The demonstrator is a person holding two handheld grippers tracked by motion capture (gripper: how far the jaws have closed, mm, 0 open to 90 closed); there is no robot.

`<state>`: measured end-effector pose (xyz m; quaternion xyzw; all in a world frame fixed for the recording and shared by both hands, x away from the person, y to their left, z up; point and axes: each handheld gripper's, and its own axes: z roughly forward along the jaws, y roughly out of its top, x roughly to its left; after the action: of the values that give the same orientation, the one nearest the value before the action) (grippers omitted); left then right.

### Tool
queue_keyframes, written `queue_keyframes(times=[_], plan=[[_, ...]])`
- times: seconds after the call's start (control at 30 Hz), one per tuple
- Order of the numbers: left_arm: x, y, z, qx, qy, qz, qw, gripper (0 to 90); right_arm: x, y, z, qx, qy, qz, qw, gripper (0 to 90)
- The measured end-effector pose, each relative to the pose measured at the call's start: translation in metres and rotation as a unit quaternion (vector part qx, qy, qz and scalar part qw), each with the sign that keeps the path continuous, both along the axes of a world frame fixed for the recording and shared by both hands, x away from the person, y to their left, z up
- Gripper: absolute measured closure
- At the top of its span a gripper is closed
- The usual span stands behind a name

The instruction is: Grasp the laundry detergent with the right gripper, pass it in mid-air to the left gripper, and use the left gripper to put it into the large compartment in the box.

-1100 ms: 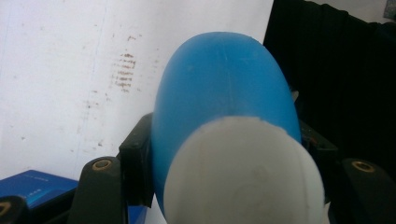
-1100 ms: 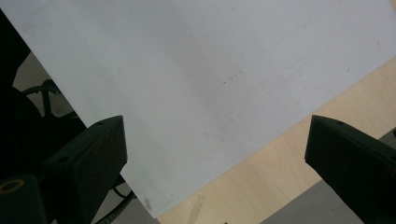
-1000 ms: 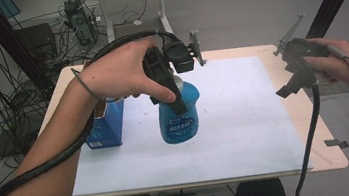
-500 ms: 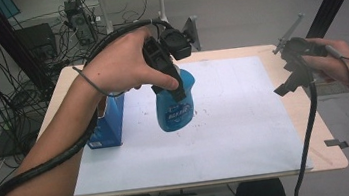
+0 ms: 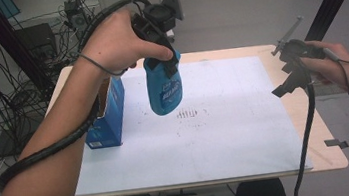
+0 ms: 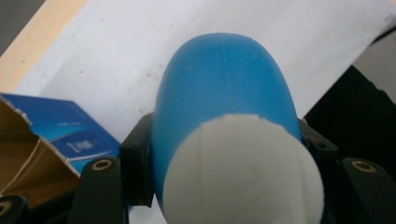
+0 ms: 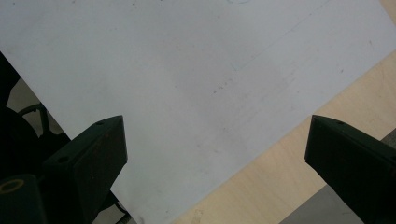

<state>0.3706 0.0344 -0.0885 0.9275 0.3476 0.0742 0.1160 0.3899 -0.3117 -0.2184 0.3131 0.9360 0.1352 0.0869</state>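
A blue plastic bottle (image 5: 164, 86) with a white cap (image 6: 243, 172) hangs in the air above the white sheet (image 5: 226, 122), next to an open blue carton (image 5: 109, 113). My left gripper (image 5: 165, 59) is shut on the bottle near its cap end, one jaw on each side, as the left gripper view shows (image 6: 224, 149). The carton's open top (image 6: 28, 144) lies to the lower left of the bottle in that view. My right gripper (image 5: 289, 81) is held over the table's right edge, open, with nothing between its jaws (image 7: 215, 140).
The wooden table (image 5: 325, 130) shows bare along its right edge beyond the sheet. Faint pencil marks (image 5: 187, 112) sit mid-sheet. Cables and equipment (image 5: 15, 52) crowd the floor at the left. A piece of dark tape (image 5: 338, 143) lies on the right corner.
My left gripper has lifted the blue bottle off the sheet and carried it up and toward the far left, nearer the carton. The right gripper has stayed put.
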Motion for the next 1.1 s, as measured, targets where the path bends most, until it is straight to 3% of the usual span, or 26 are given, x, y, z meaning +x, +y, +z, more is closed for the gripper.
queue_keyframes(times=[0.1, 0.13, 0.2, 0.37, 0.6, 0.87, 0.97, 1.0, 1.1], plan=[[0.008, 0.011, 0.009, -0.004, -0.005, 0.03, 0.9995, 37.8, 0.0, 0.001, 0.0, -0.001, 0.001, -0.002, 1.0, 5.4], [0.014, 0.019, 0.016, -0.008, -0.012, 0.051, 0.9986, 37.8, 0.0, 0.002, 0.001, -0.002, 0.002, 0.0, 1.0, 5.4], [0.016, 0.023, 0.019, -0.009, -0.015, 0.059, 0.9981, 37.8, 0.001, 0.002, 0.001, -0.002, 0.001, 0.001, 1.0, 5.4], [0.026, 0.045, 0.037, -0.026, -0.025, 0.111, 0.9932, 37.8, 0.002, 0.004, 0.003, -0.004, 0.002, 0.002, 1.0, 5.3], [0.039, 0.072, 0.054, -0.04, -0.028, 0.159, 0.986, 37.8, 0.003, 0.004, 0.001, 0.0, 0.003, 0.002, 1.0, 5.2], [0.053, 0.106, 0.058, -0.046, -0.031, 0.222, 0.9734, 37.8, 0.003, 0.004, 0.0, 0.004, 0.002, 0.002, 1.0, 5.3], [0.058, 0.124, 0.058, -0.055, -0.024, 0.254, 0.9654, 37.8, 0.004, 0.003, -0.001, 0.004, 0.004, 0.001, 1.0, 5.3], [0.06, 0.131, 0.058, -0.057, -0.025, 0.269, 0.9611, 37.8, 0.004, 0.003, 0.0, 0.004, 0.003, 0.001, 1.0, 5.2], [0.063, 0.146, 0.057, -0.051, -0.025, 0.298, 0.9529, 37.8, 0.003, 0.002, 0.0, 0.006, 0.003, 0.003, 1.0, 5.2]])
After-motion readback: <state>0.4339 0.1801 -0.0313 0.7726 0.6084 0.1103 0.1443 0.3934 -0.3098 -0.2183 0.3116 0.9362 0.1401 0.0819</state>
